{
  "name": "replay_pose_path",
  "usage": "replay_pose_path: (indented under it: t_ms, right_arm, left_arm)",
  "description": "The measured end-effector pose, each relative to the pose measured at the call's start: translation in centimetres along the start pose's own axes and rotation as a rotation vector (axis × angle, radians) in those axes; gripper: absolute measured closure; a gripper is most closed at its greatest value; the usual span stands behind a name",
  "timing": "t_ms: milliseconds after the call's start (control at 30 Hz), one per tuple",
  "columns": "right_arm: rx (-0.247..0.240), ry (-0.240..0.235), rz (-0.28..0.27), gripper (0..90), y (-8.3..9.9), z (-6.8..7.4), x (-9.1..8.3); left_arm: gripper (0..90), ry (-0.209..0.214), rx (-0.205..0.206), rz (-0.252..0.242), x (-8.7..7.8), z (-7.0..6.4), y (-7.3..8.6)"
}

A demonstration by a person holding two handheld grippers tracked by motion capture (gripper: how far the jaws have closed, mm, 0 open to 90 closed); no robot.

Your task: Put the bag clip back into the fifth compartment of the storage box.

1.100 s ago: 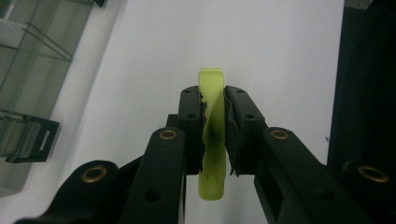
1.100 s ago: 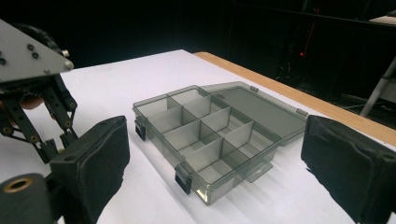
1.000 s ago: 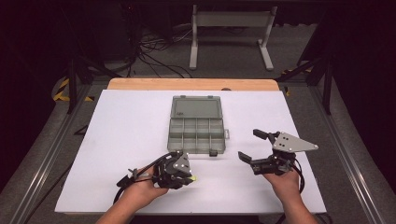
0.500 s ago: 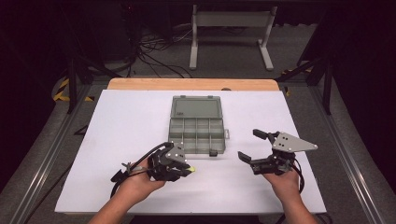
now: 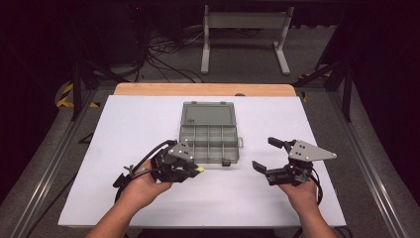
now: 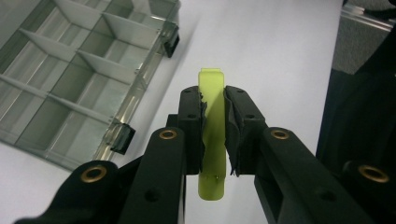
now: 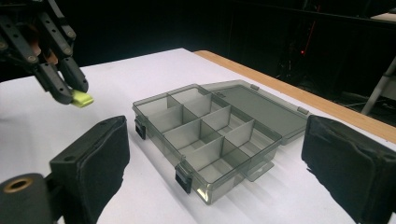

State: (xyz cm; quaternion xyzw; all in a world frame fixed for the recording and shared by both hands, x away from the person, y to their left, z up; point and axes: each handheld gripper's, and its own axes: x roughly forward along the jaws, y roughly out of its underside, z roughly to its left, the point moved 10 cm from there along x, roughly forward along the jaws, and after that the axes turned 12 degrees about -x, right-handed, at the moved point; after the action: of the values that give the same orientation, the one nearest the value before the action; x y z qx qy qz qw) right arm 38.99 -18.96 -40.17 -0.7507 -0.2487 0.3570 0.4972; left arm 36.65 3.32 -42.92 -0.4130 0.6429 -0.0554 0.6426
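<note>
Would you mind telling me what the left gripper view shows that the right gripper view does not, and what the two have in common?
The left gripper view alone shows the left gripper from behind, jaws shut on the yellow-green piece along its length. The right gripper view alone shows the right gripper, jaws wide open, and the box's flat open lid before the table's wooden edge. Both show the grey compartment box, empty where visible, the piece and the white tabletop.

The open grey clear-plastic compartment box (image 5: 209,138) stands mid-tabletop, its lid lying back toward the far wooden edge (image 5: 203,89). Bare white tabletop (image 5: 124,129) lies open toward both side edges and, apparently, along the near edge.
</note>
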Motion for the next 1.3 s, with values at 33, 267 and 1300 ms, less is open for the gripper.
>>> replay_pose_path:
  t_ms: [33, 267, 1300]
  right_arm:
    - [0.0, 0.0, 0.0, 8.5, 0.0, 0.0, 0.0]
    - [-0.006, 0.005, -0.001, 8.5, 0.0, -0.1, -0.1]
    - [-0.005, 0.004, 0.0, 8.5, 0.1, -0.2, -0.1]
  left_arm:
    - [78.0, -0.004, -0.008, -0.002, 0.0, 0.2, -0.1]
    - [78.0, -0.047, -0.077, -0.034, -0.4, 1.5, -0.8]
    - [78.0, -0.211, -0.381, -0.109, 0.2, 8.0, -3.0]
